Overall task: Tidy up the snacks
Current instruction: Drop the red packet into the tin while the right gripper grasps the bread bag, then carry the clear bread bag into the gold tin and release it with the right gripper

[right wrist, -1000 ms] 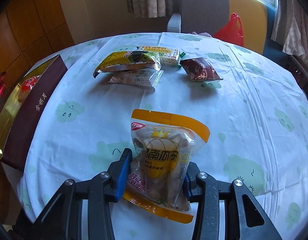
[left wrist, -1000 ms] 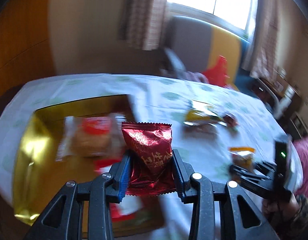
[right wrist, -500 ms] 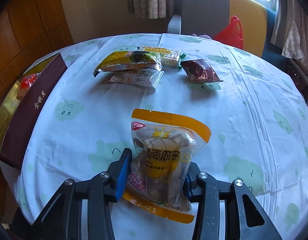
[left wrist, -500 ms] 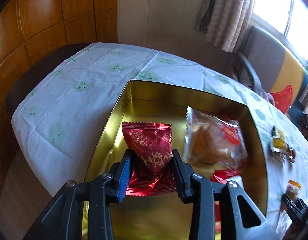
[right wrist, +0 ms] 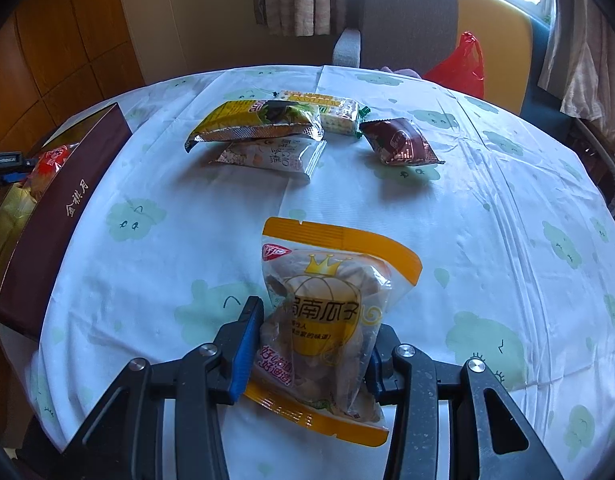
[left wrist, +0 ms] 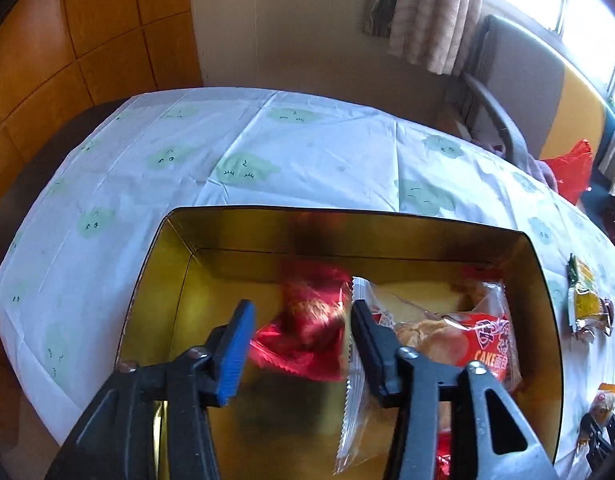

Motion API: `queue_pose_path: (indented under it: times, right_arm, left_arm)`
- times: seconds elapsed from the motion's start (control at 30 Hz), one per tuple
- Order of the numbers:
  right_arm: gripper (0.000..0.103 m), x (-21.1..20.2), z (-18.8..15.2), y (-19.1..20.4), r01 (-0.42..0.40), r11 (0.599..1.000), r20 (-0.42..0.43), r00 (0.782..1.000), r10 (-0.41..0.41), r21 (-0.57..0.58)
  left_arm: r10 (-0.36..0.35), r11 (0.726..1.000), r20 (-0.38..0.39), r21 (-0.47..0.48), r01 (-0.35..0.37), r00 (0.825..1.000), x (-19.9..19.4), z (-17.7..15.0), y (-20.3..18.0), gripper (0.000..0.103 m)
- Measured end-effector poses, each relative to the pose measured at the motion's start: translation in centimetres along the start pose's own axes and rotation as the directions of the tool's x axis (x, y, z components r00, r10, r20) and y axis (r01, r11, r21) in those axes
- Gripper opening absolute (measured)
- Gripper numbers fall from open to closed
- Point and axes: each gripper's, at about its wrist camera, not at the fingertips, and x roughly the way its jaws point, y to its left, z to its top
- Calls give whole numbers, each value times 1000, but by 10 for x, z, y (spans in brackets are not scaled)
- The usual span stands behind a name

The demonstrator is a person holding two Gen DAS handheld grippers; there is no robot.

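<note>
In my left wrist view, the left gripper (left wrist: 297, 336) has its fingers spread over the gold tin (left wrist: 163, 288) at centre frame; one blurred red packet (left wrist: 307, 332) sits loose between them, beside one clear wrapper printed "CAKE" (left wrist: 459, 340) at right. In my right wrist view, the tin's brown side (right wrist: 63, 216) at left edge carries gold characters. Four packets lie on the surface (right wrist: 487, 216) upper centre: yellow-green (right wrist: 259, 120), white (right wrist: 275, 156), cracker (right wrist: 327, 112), brown (right wrist: 399, 142). At bottom centre my right gripper (right wrist: 311, 344) clamps one orange-edged pumpkin-seed bag (right wrist: 327, 312).
</note>
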Motion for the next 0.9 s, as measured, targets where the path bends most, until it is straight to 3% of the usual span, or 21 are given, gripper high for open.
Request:
queue_pose_path:
  times: [0.2, 0.33, 0.9]
  right_arm:
    - [46, 0, -1, 1, 6, 1000, 7, 1000, -6, -3]
    - [47, 0, -2, 1, 9, 1000, 14, 1000, -9, -5]
    - [47, -1, -5, 3, 24, 1000, 38, 999, -23, -9]
  left_arm:
    - [38, 997, 31, -73, -35, 999, -22, -16, 2, 55]
    - [75, 995, 59, -63, -72, 995, -46, -37, -4, 55]
    - [51, 999, 130, -16, -50, 990, -106, -104, -26, 55]
